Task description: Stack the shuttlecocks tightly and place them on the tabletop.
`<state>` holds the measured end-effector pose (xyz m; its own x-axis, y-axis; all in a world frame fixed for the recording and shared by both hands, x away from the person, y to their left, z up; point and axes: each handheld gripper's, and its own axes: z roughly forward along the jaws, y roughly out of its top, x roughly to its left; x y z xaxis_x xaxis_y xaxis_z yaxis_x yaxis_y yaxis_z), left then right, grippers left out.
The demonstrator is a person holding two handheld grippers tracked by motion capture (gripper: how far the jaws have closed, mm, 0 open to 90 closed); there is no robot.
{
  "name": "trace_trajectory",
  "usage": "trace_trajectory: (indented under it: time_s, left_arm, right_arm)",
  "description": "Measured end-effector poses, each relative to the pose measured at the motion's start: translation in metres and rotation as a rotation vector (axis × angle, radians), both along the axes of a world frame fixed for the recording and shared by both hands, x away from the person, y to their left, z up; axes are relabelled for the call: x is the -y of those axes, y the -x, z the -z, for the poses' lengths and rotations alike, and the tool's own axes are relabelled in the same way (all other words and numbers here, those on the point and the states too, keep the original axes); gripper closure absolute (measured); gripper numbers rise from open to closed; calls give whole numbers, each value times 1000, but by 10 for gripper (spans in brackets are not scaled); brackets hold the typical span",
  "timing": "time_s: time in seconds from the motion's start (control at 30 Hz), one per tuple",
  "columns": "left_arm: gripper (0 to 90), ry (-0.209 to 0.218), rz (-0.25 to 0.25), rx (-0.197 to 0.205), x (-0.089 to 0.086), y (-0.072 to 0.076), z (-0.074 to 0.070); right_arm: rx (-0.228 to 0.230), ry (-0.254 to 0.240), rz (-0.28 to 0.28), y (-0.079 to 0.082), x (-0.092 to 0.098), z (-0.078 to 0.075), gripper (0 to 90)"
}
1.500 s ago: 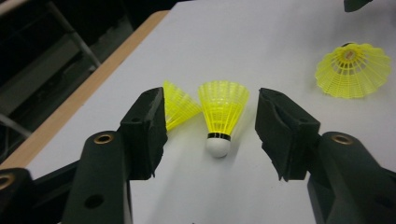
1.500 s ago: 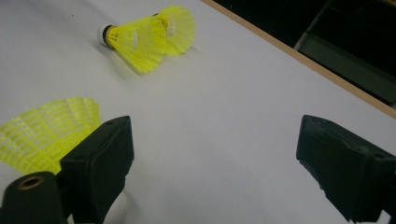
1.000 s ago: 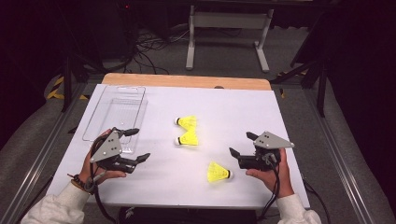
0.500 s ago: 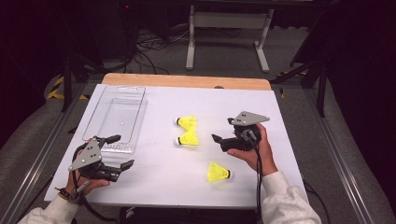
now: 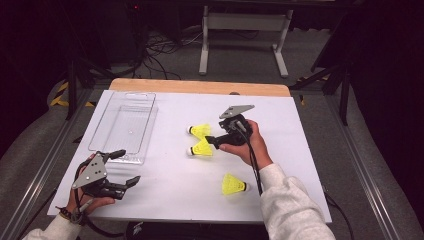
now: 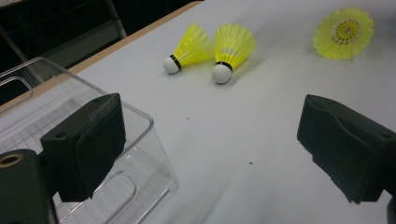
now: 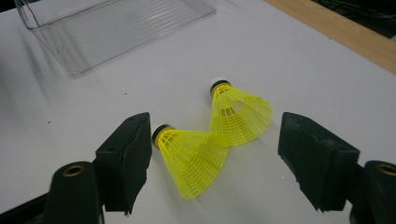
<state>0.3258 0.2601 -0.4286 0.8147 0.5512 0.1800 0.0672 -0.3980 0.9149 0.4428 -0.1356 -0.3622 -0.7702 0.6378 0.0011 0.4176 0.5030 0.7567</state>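
Now, starting at your left: your left gripper (image 5: 127, 167) sits near the table's (image 5: 165, 200) front left corner, jaws spread wide with nothing between them. In the left gripper view, one pad (image 6: 88, 140) shows against the near corner of the clear bin (image 6: 144, 154), and whether it touches the wall you cannot tell from that view; the other pad hangs over bare white tabletop.

Just beyond that gripper lies the one bin (image 5: 125, 125), a clear plastic tray lying lengthwise along the left side of the table, with nothing in it.

Count three yellow shuttlecocks in all, each with a white cork. Two lie side by side at the middle of the table, the far one (image 5: 200, 131) and the near one (image 5: 201, 148), their skirts touching or nearly so. The third (image 5: 232, 184) lies well apart from them, nearer the front edge, just beside your right sleeve (image 5: 290, 210).

Your right gripper (image 5: 210, 142) is at the central pair, released but with its jaws just now closing. In the right gripper view the near shuttlecock (image 7: 191, 156) lies between the jaws, its cork close against one pad (image 7: 128, 158), while the other pad stands clear of both skirts. Nothing is gripped yet. The far shuttlecock (image 7: 238, 112) lies just ahead of the jaws.
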Motion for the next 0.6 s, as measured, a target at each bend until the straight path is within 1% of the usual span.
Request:
trace_trajectory:
  time_s: [0.03,0.07,0.1,0.13,0.17,0.2,0.27,0.33,0.37,0.4,0.43,0.47,0.5,0.6]
  left_arm:
    - [87,-1,2,-1,0,0,0]
    - [87,-1,2,-1,0,0,0]
    - [87,-5,1,3,0,0,0]
    - [87,-5,1,3,0,0,0]
    - [87,-4,1,5,0,0,0]
    - [86,0,2,7,-1,0,0]
    - [85,9,1,8,-1,1,0]
    - [85,9,2,8,-1,1,0]
    - [85,9,2,7,-1,1,0]
    - [85,10,3,7,-1,1,0]
    - [85,9,6,8,-1,1,0]
    - [86,5,5,13,-2,1,0]
    - [86,5,6,13,-2,1,0]
    - [85,2,7,12,-2,0,0]
  right_arm:
    - [-11,10,4,-3,-4,1,279]
    - [-11,10,4,-3,-4,1,279]
    - [-33,13,8,-10,-10,3,300]
    - [-33,13,8,-10,-10,3,300]
    - [-46,13,10,-14,-13,4,303]
    - [-48,19,18,-17,-16,4,304]
    - [-72,17,24,-23,-20,6,311]
    - [-94,26,35,-31,-26,10,319]
    - [-94,26,35,-31,-26,10,319]
    - [-114,36,44,-35,-29,12,325]
    - [-121,38,50,-39,-31,15,340]
    - [-138,40,52,-41,-32,17,348]
    - [-150,50,54,-44,-34,20,352]
    - [-182,59,70,-50,-39,27,365]
